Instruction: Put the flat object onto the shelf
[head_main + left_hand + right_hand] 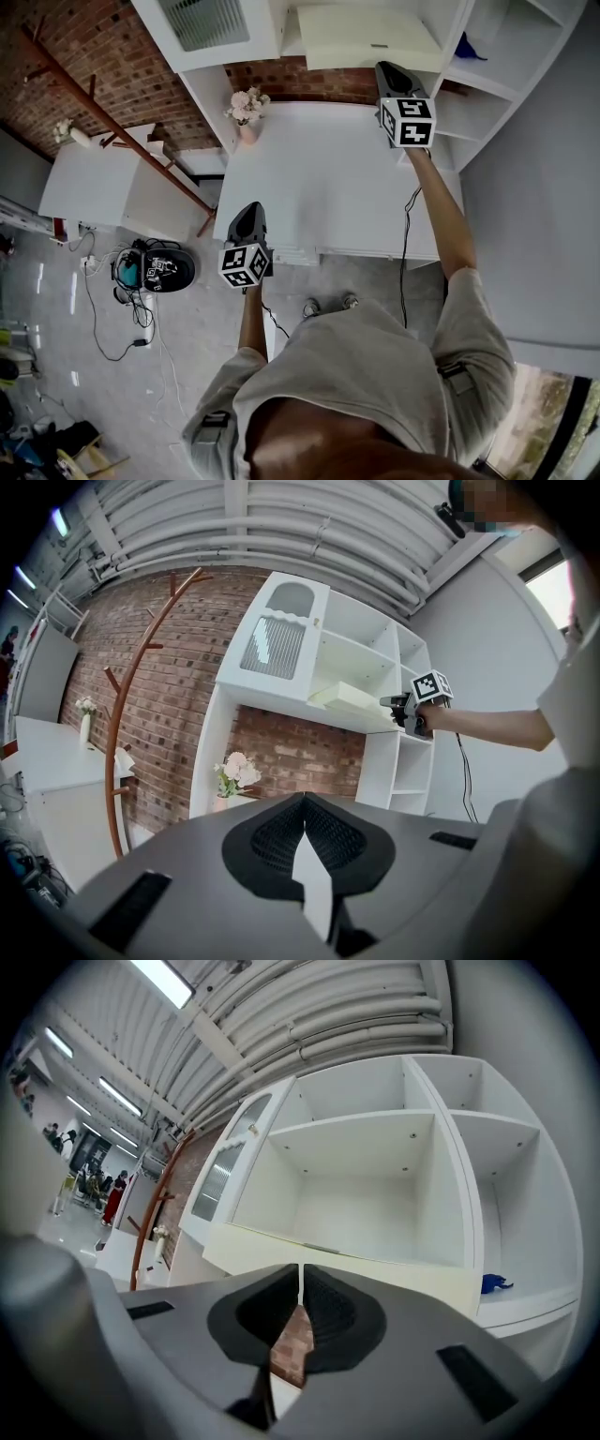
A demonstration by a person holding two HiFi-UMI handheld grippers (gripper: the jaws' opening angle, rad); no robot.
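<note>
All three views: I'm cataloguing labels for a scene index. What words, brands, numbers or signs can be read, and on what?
No readable text anywhere.
On the marker cubes: black-and-white square patterns only, no letters.
On the flat object: a small grey mark on its front edge, too small to read.

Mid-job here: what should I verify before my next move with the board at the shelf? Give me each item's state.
1. Flat object resting on the shelf: ok.
2. Object fully pushed in: not ok, its front edge appears to overhang.
3. Right gripper shut, nothing between its jaws: ok.
4. Right gripper touching the object: cannot tell.
5. Left gripper shut, empty, away from the shelf: ok.
</note>
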